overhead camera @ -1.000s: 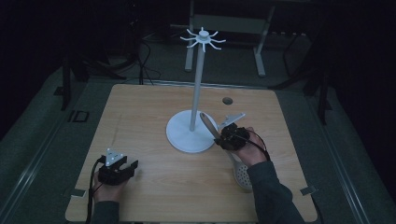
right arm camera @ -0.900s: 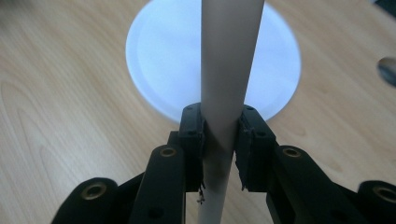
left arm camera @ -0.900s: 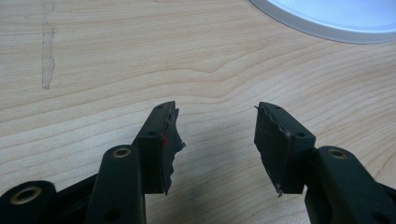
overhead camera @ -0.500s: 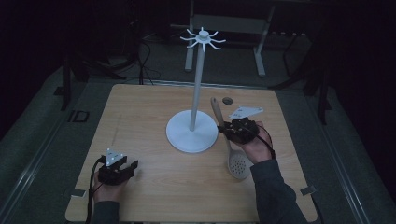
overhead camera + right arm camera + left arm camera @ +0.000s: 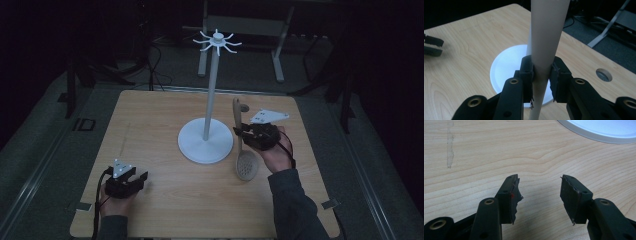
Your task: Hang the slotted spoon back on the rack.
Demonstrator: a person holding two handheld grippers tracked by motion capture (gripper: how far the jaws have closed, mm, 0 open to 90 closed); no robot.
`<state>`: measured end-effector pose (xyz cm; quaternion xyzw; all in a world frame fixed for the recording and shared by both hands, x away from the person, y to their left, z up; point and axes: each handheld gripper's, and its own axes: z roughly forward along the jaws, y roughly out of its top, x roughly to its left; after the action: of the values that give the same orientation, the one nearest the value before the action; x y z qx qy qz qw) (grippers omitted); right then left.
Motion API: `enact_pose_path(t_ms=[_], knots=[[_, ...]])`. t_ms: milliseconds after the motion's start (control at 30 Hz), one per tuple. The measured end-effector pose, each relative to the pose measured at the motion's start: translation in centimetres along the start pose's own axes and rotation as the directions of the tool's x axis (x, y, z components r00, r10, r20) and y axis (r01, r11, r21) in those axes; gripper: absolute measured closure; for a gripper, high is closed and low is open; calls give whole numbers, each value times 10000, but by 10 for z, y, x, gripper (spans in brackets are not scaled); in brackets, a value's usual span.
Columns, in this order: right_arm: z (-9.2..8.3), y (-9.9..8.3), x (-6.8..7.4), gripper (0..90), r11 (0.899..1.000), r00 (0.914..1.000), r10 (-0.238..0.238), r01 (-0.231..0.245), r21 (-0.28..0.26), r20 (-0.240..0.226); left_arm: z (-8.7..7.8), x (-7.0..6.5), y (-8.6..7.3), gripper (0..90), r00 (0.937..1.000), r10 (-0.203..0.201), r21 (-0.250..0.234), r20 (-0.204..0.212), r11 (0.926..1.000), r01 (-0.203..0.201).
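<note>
One spoon [image 5: 243, 145] is gripped by its handle in the right gripper [image 5: 541, 75], lifted w/ bowel end low; hanging on the rack [image 5: 214, 95] is left. Left gripper [image 5: 539, 195] is held open, empty.

There is one wooden table [image 5: 165, 115]. On it stands one white stand [image 5: 205, 142], with one round base, one pole and one crown of hooks at the top; the hooks look like about eight, but they are too small to count surely. There is one wooden spoon [image 5: 246, 161]. The table has one round hole [image 5: 604, 74] near its edge. There are two grippers, the left gripper [image 5: 134, 181] and the right gripper [image 5: 242, 132], each with two black jaws.
</note>
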<state>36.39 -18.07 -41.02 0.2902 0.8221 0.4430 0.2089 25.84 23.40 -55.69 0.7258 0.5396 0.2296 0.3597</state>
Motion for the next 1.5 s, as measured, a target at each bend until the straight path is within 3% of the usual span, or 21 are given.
enact_pose_path(t_ms=[500, 1500], knots=[[-7, 14, -2, 740, 9978, 9999, 66, -59, -660, 105, 0, 0, 0, 491, 10000, -3, 2, 2, 10000, 3], [-15, 41, -4, 740, 9894, 9991, 205, -150, -1444, 368, 0, 1, 0, 491, 10000, -42, -28, -4, 10000, 42]])
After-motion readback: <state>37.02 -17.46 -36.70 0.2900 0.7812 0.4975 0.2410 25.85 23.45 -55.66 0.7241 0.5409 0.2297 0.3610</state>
